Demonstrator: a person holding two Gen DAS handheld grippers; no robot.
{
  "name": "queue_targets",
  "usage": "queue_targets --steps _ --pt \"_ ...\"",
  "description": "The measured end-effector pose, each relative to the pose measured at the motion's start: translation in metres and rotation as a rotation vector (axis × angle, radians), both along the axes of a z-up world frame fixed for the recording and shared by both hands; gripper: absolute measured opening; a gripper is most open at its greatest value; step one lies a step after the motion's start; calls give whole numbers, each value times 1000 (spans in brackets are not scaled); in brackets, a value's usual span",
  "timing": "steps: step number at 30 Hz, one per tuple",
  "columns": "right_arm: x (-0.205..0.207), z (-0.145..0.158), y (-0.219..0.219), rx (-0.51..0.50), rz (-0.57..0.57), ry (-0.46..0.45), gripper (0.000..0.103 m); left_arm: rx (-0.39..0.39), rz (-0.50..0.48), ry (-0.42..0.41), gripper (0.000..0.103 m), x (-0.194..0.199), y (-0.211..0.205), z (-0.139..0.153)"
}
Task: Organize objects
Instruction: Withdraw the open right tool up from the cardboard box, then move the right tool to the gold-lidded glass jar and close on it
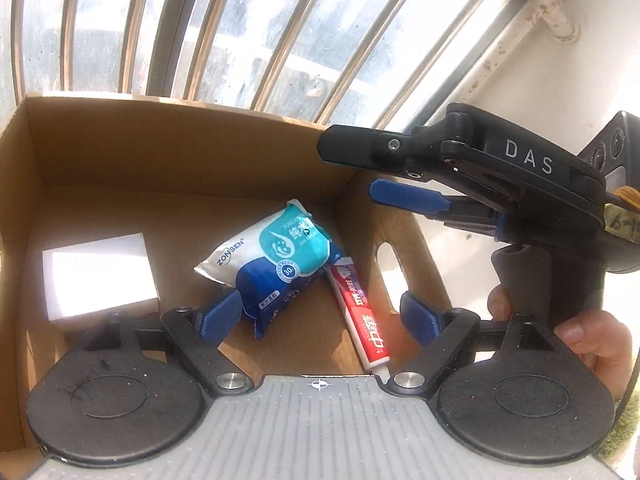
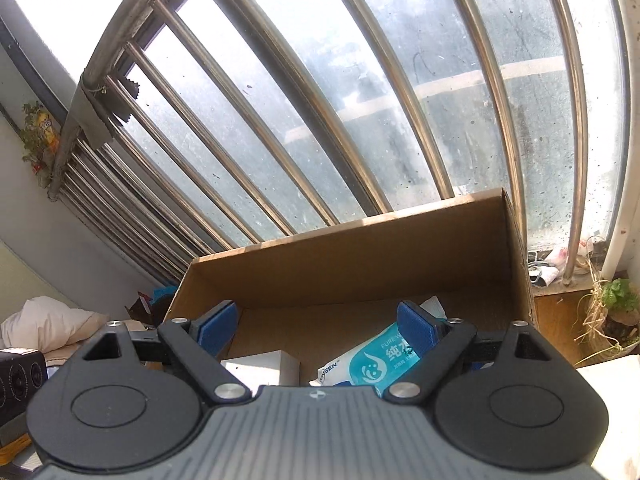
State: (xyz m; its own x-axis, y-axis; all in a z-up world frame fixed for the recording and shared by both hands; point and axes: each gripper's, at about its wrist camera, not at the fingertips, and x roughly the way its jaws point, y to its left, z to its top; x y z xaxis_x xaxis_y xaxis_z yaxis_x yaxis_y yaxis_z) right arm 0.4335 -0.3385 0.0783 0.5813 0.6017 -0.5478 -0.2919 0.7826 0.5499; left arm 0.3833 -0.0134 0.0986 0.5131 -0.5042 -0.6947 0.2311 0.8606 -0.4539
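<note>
An open cardboard box (image 1: 192, 152) holds a white block (image 1: 100, 280), a teal-and-white wet-wipes pack (image 1: 276, 244), a dark blue pack (image 1: 272, 300) under it, and a red toothpaste tube (image 1: 362, 316). My left gripper (image 1: 320, 320) is open and empty, above the box over the packs. My right gripper (image 2: 316, 330) is open and empty above the box's near edge; in the left wrist view it (image 1: 364, 168) reaches in from the right over the box's right wall. The right wrist view shows the box (image 2: 360, 256), the white block (image 2: 264, 368) and the wipes pack (image 2: 376, 360).
A barred window (image 2: 320, 100) stands right behind the box. A white wall and pipe (image 1: 536, 0) are at the right. A potted plant (image 2: 616, 304) sits on the sill at right. A pillow (image 2: 48, 320) and a speaker (image 2: 16, 384) lie at left.
</note>
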Motion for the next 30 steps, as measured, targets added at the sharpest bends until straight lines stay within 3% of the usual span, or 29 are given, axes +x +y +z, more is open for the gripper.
queue_targets --steps 7,11,14,19,24,30 --pt "-105 42 -34 193 43 -160 96 -122 -51 -166 95 -85 17 40" --pt "-164 45 -37 257 76 -230 98 -149 -74 -307 99 -155 40 50" --pt "-201 33 -31 284 110 -257 100 -90 -49 -426 101 -206 54 43" --pt "-238 2 -9 285 171 -238 100 98 91 -559 102 -275 79 12" --pt "-250 -32 31 260 244 -148 100 251 187 -566 102 -308 93 -29" --pt "-245 -72 88 224 343 -35 99 329 281 -533 102 -312 115 -62"
